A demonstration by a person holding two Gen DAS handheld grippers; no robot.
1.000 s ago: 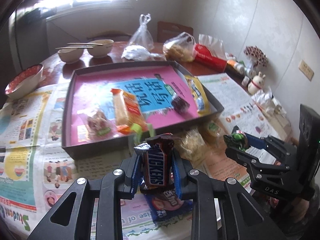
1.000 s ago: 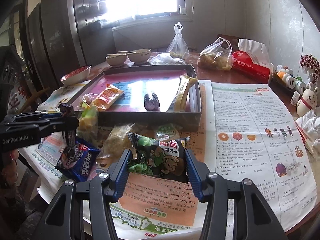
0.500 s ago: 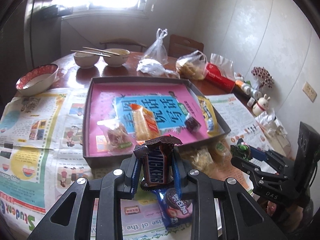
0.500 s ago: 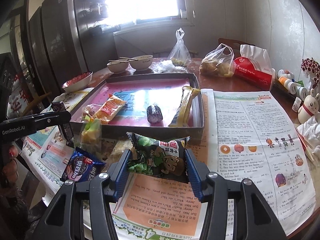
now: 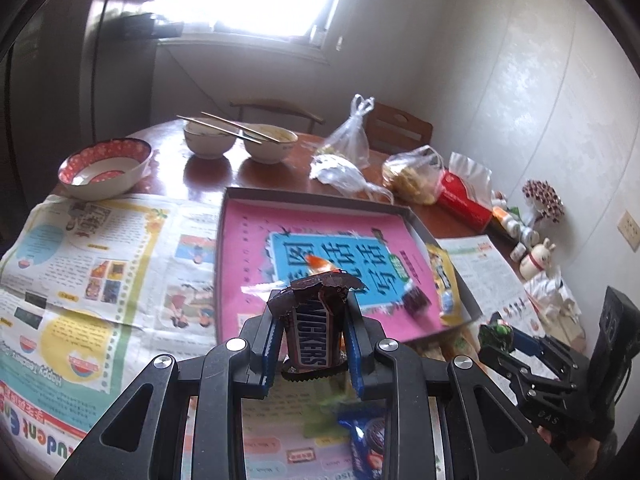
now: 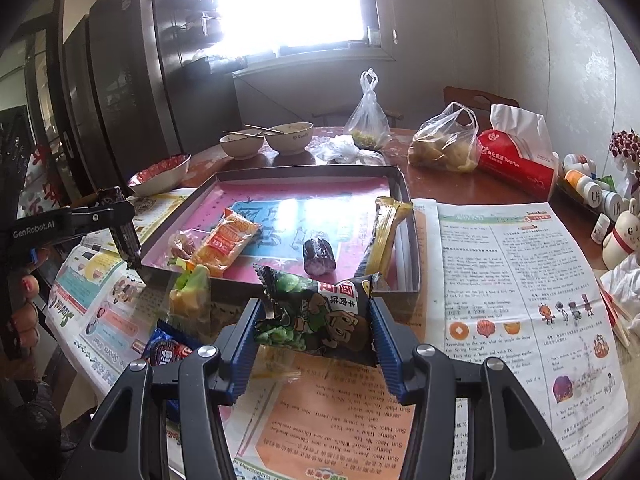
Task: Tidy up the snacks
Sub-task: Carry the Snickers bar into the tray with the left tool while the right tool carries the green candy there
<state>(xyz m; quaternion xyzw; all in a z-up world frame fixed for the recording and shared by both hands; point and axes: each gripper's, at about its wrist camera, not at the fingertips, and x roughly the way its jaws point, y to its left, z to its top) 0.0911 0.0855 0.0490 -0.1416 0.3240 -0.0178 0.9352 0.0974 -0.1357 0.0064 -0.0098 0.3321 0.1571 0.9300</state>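
Note:
My left gripper [image 5: 312,334] is shut on a brown Snickers bar [image 5: 310,342], held upright in the air before the near left edge of the tray [image 5: 236,200]. The same gripper [image 6: 126,236] shows at the left of the right wrist view. My right gripper [image 6: 316,326] is shut on a green and black snack packet [image 6: 316,312], lifted just in front of the tray [image 6: 404,184]. The tray has a pink and blue floor and holds an orange packet [image 6: 226,240], a dark purple candy [image 6: 318,256], a yellow bar [image 6: 384,232] and a clear wrapped sweet [image 6: 182,244].
On the newspaper [image 6: 520,280] before the tray lie a blue cookie packet [image 6: 168,350] and a clear bag with green and yellow [image 6: 190,296]. Behind the tray stand bowls [image 5: 208,140] with chopsticks, plastic bags [image 6: 444,148], a red tissue pack [image 6: 516,156] and small bottles.
My left gripper has risen and swung left with the Snickers bar; the tray now sits more to the right in its view. The right gripper has lifted slightly with its packet.

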